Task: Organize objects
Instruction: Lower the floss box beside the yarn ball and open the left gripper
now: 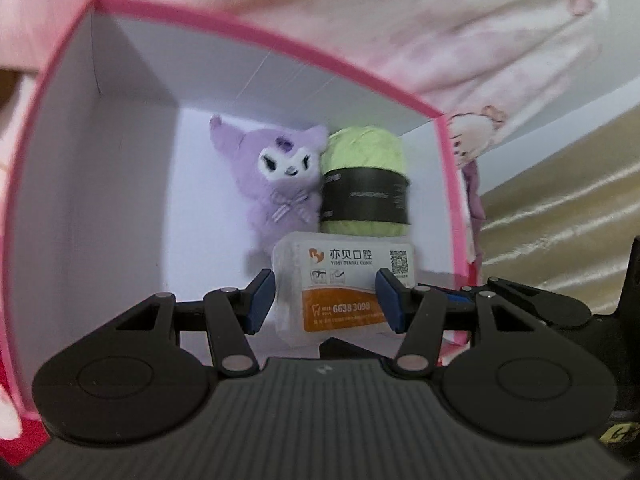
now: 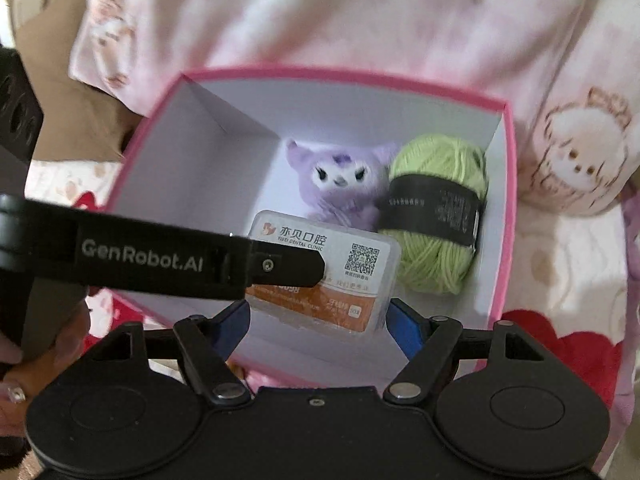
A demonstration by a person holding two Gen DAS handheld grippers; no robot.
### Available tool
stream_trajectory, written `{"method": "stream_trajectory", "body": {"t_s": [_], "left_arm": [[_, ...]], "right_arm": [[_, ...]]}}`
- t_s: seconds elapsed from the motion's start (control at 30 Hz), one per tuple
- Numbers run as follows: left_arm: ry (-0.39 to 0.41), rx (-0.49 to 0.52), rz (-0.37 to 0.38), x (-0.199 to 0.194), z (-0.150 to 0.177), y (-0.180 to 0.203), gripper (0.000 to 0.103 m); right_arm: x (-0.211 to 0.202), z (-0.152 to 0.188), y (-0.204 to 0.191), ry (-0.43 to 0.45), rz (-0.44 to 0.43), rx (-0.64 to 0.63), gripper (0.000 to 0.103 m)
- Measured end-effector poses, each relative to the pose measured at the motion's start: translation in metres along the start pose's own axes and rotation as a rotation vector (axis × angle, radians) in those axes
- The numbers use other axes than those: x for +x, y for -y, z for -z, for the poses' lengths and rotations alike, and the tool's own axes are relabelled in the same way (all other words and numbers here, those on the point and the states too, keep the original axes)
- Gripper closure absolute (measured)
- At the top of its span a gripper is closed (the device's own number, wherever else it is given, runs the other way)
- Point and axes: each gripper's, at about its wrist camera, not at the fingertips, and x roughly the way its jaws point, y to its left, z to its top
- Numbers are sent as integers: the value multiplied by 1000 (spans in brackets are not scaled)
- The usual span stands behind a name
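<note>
Tongs [image 1: 326, 296] tilted down into box [image 1: 256, 28]

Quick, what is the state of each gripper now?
Left gripper: closed on the clear dental box, over the pink box.
Right gripper: open, holding nothing.
</note>
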Motion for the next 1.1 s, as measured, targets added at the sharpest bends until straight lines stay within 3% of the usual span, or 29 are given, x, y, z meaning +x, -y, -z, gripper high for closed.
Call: {"method": "stream_trajectory", "body": {"t_s": [0.17,0.4,0.6,0.7,0.8,0.87,0.9,0.97,1.1], "left_arm": [[-42,-50,7,25,0,-13,49],[-36,-50,-5,37,-4,-14,51],[-41,-82,-27,49,-2,-18,54],[-46,-120,-13,55,0,-18,54],[-35,-119,-14,56,1,-12,55],[-36,-111,-35,57,1,-8,68],[-45,-106,-40,60,2,-6,70],[-67,-110,-29,65,4,-7,69],[-78,-111,-17,71,5,-6,71]], "right_arm": [[22,-6,4,-89,31,13,25],[40,-11,-5,-155,127,-59,32],[48,-7,5,-179,141,-22,46],[42,-6,13,-195,141,29,47],[33,-3,16,-187,143,32,47],[25,1,12,-170,158,0,46],[21,2,10,-152,183,-24,46],[15,4,7,-119,228,-64,45],[5,2,14,-93,201,-63,47]]}}
